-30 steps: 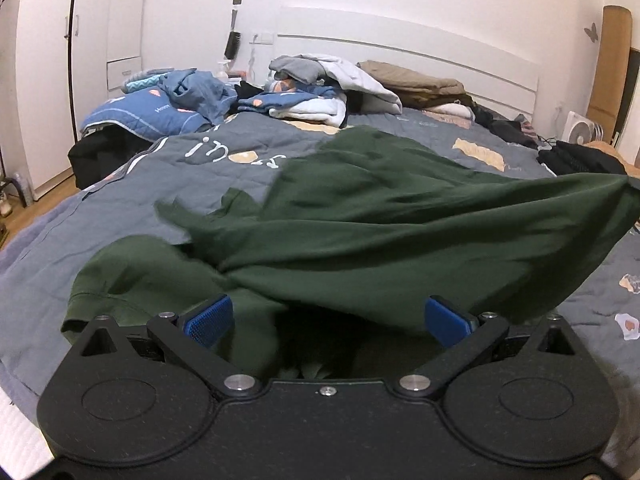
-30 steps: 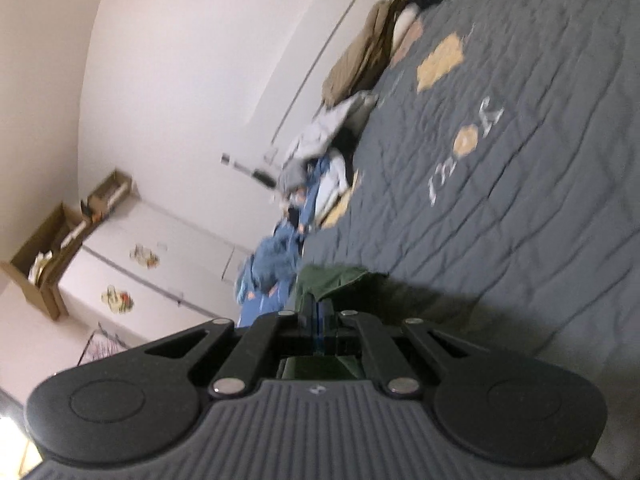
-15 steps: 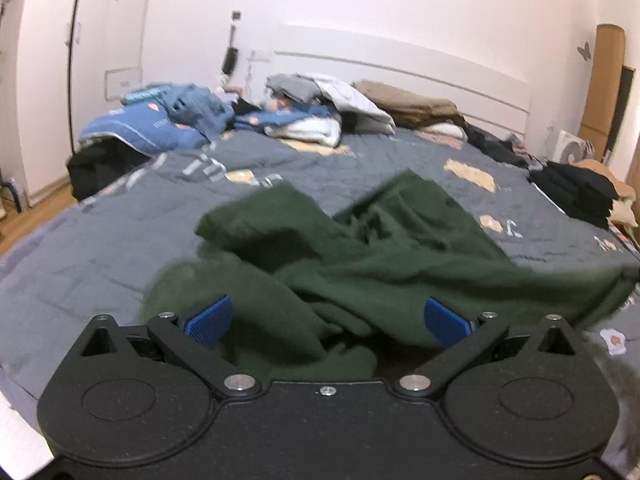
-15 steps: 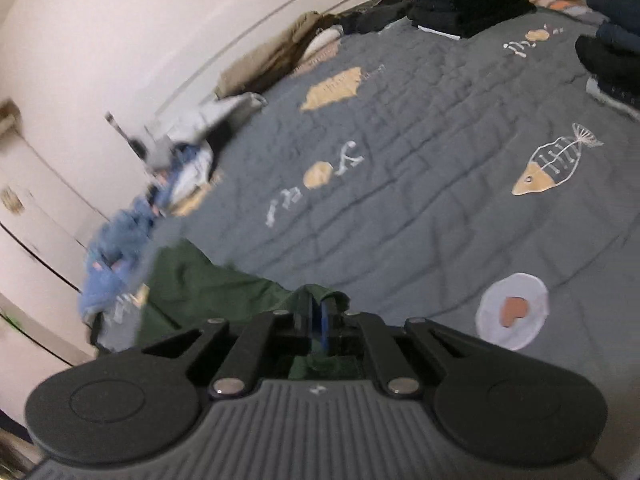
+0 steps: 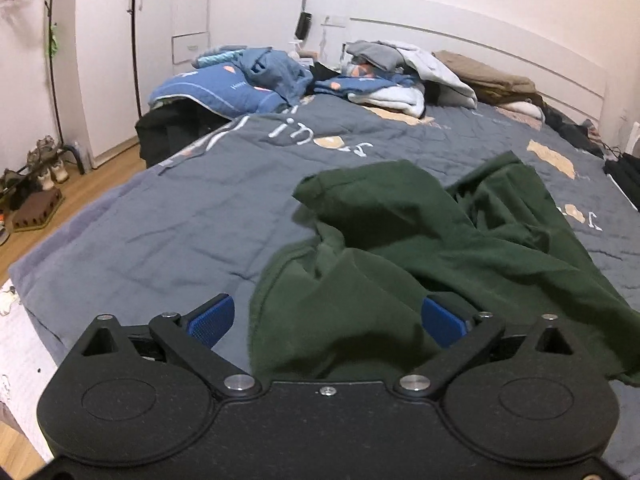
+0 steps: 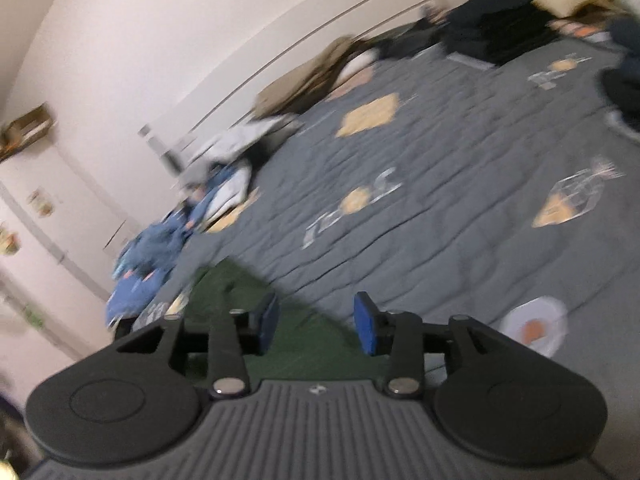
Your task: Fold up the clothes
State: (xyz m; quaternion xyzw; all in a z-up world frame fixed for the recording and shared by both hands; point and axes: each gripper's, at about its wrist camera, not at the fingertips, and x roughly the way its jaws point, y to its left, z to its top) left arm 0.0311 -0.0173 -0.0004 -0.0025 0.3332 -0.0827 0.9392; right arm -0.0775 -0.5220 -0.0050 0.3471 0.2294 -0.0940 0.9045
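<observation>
Both claws are now spread wide, and the green garment is lying loose on the bed.

One second ago the right claw (image 6: 316, 324) was pinching a fold of the green garment (image 5: 420, 248) with its pads pressed together; half a second ago it was holding on the same way, and now its blue pads are standing apart with only cloth lying below them, so it is letting go. The left claw (image 5: 326, 320) is staying spread as before, with cloth bunching up between its pads. The garment is no longer billowing in the air but is resting crumpled on the grey bed cover (image 5: 180, 216), near the foot edge. By my judgement it is sitting unflattened, with no neat fold showing.
</observation>
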